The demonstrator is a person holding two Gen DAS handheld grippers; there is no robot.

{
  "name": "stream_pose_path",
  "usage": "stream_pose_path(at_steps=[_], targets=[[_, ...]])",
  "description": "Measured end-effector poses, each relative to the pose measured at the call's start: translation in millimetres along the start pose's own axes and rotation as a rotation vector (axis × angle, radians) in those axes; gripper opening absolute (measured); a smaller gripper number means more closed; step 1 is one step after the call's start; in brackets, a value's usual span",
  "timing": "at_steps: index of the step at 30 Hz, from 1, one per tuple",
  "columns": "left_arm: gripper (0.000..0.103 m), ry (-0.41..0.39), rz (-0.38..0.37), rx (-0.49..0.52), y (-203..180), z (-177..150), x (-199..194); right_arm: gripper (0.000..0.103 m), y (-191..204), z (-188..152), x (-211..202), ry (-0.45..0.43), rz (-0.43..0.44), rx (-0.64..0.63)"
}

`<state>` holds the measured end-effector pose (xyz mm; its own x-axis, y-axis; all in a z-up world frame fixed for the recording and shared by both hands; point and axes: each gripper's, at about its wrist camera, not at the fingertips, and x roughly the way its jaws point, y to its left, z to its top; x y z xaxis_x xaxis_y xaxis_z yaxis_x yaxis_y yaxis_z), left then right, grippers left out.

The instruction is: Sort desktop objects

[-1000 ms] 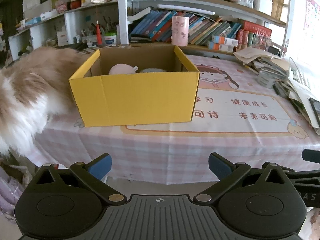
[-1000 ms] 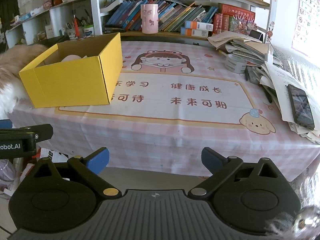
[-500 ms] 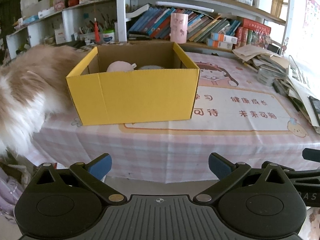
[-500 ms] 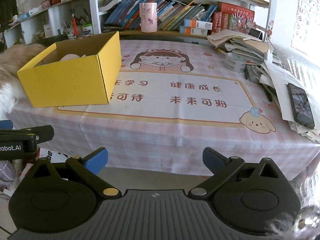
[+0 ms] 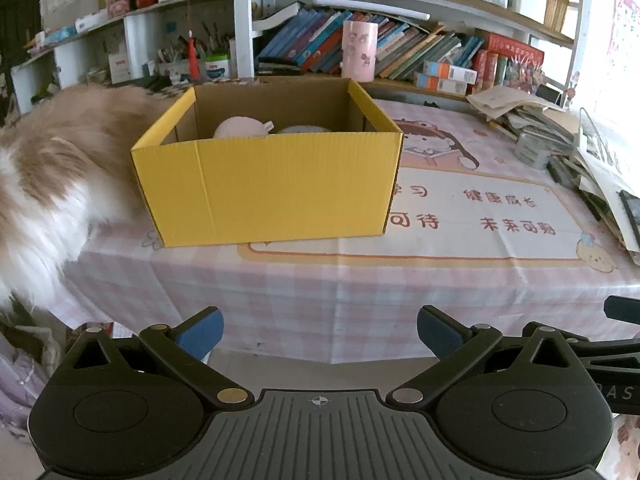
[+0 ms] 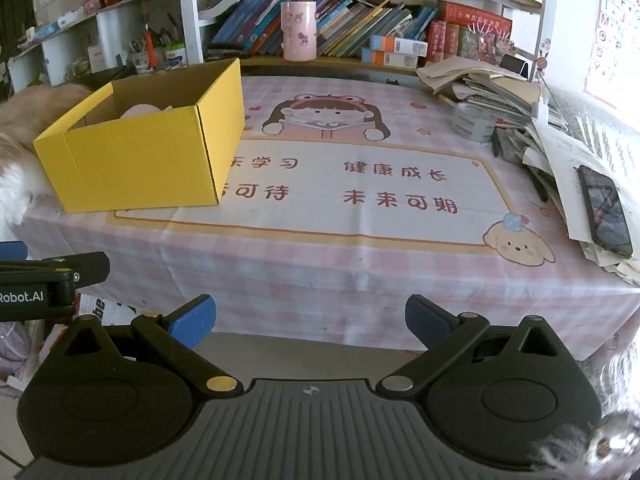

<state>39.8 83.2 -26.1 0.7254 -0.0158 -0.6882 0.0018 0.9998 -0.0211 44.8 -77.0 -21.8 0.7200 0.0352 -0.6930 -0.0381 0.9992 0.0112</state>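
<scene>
Before crowded bookshelves, a pink-checked worktop carries an open yellow box holding a pale pink object; the left tongs and right tongs hover short of its edge, both spread wide and empty.

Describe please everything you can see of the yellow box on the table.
The yellow box is corrugated cardboard, yellow outside and brown inside, open at the top. It stands upright on the left part of the pink checked tablecloth. Inside lie a pale pink rounded thing and a greyish one, mostly hidden. Fluffy fur presses against its left side.
</scene>
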Motion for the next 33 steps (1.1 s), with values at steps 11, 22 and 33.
stream_pose_path(at_steps=[11, 22, 33], targets=[[0.103, 0.007, 0.004, -0.003, 2.4, -0.6, 1.3, 0.102, 1.9, 0.1, 0.8, 0.008, 0.003, -0.002], [0.103, 0.018, 0.015, -0.004, 4.4, -1.4, 2.7, 0.102, 2.5, 0.2, 0.9, 0.01, 0.004, -0.002], [0.103, 0.028, 0.026, -0.007, 3.1, -2.0, 2.3, 0.102, 4.1, -1.0, 2.0, 0.014, 0.005, -0.005]])
